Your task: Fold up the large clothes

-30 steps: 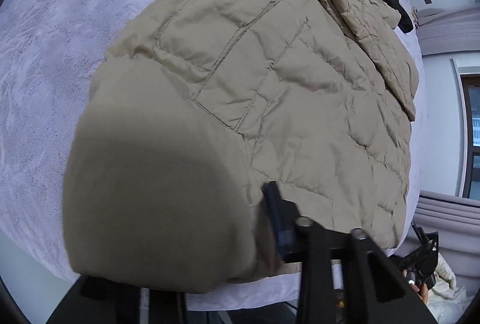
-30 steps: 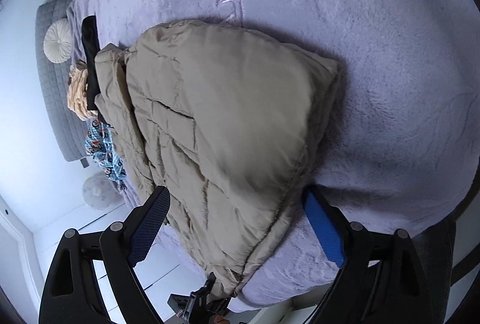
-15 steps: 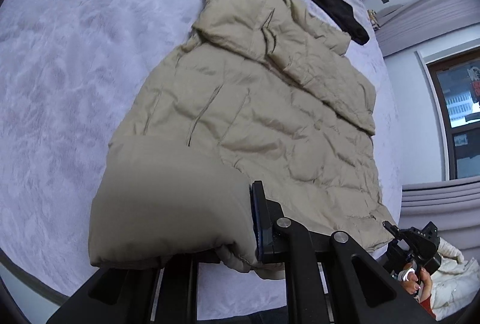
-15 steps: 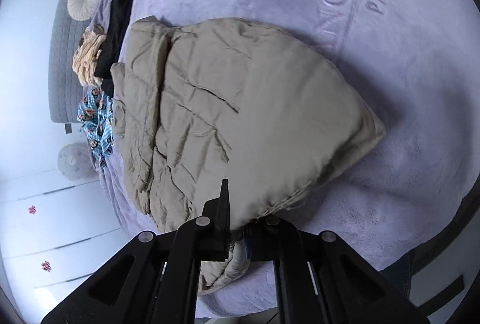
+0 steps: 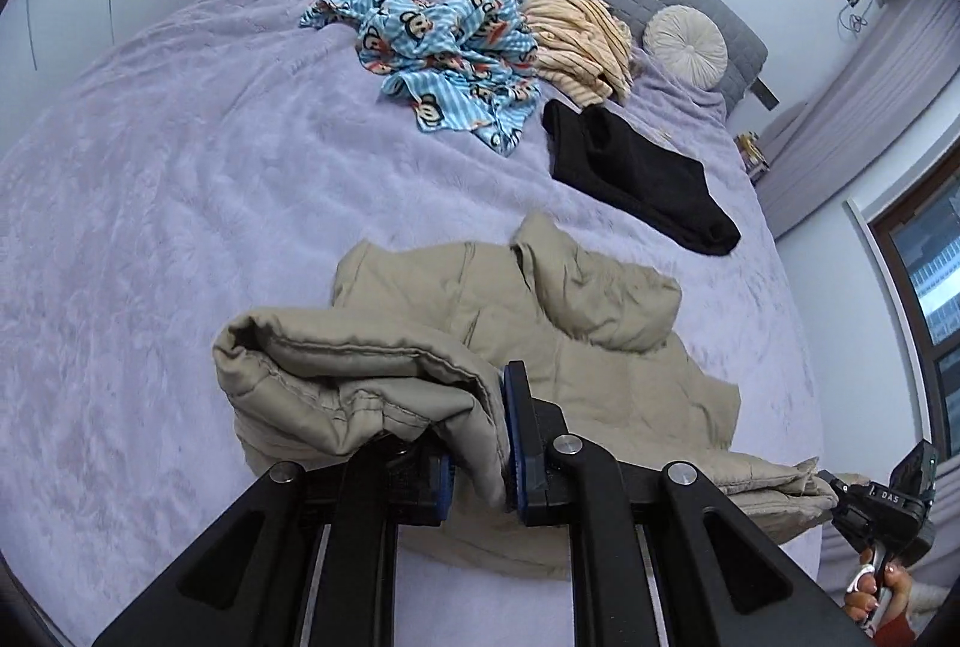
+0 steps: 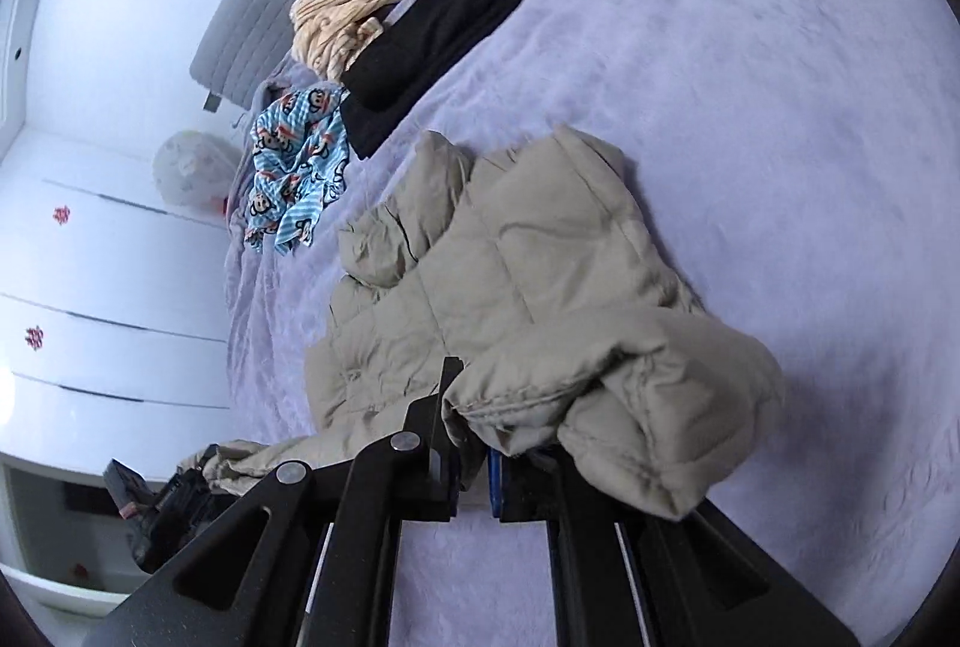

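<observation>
My left gripper and right gripper each clench a jacket hem above the bed.

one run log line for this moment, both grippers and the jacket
left gripper: shut on jacket hem | right gripper: shut on jacket hem | beige puffer jacket: hem lifted over body | bed

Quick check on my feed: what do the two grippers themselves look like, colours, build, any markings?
Both match: the left gripper and right gripper have matte black angular finger arms with cut-out slots, round silver bolt heads at the joints, and blue pads on the inner finger faces. Seen from the left wrist, the right gripper's black body carries a small white "DAS" label. No cables show.
</observation>
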A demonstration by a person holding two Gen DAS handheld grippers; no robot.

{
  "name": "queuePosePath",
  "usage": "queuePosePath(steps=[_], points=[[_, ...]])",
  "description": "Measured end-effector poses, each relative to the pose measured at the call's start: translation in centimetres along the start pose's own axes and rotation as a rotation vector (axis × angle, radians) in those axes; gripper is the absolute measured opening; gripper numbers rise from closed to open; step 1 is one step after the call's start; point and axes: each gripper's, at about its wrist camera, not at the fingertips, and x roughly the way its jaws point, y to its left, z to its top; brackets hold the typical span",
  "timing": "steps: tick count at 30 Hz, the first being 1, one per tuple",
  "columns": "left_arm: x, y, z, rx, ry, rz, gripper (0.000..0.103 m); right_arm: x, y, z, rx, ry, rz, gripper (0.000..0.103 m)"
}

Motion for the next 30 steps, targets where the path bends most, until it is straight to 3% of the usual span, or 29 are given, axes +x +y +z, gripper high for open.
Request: queuePosePath(steps=[3,7,16,20,21,23,24,25,27,29,30], points=[[2.9,-1.0,1.9,0.01,0.0,0.086,0.016,3.2,1.3,4.3,-0.069,0.02,-0.038,0.007],[7.7,-1.3,3.2,0.069,0.035,0.182,0.016,7.8,1.4,7.6,-0.048,0.047,-0.032,0.007],[18.0,2.2,5.9,0.038,0.134,0.23,0.016,16.2,0.2,11.0,-0.001,0.072,-0.081,0.007],[19.3,2.0,6.3,0.068,0.157,0.227,0.016,18.9,-0.7,11.7,0.018,0.098,-0.116,0.007],[18.7,1.8,6.2,0.086,0.148,0.224,0.019,19.0,-0.7,11.7,0.018,0.103,-0.121,0.008],[16.1,1.5,5.8,0.119,0.075,0.22,0.055,18.6,-0.2,11.7,0.002,0.108,-0.122,0.012],[14.6,1.4,5.6,0.134,0.022,0.222,0.089,18.4,0.1,11.7,-0.015,0.115,-0.119,0.019],[13.0,1.2,5.4,0.151,-0.037,0.226,0.094,18.0,0.5,11.7,-0.033,0.119,-0.109,0.024],[11.2,0.8,5.1,0.19,-0.072,0.223,0.094,16.2,1.4,11.4,-0.072,0.099,-0.097,0.057],[11.3,0.6,5.0,0.206,-0.039,0.2,0.094,14.3,2.5,10.8,-0.113,0.049,-0.082,0.062],[12.1,0.4,4.8,0.218,-0.005,0.176,0.09,13.8,2.9,10.4,-0.138,0.038,-0.076,0.055]])
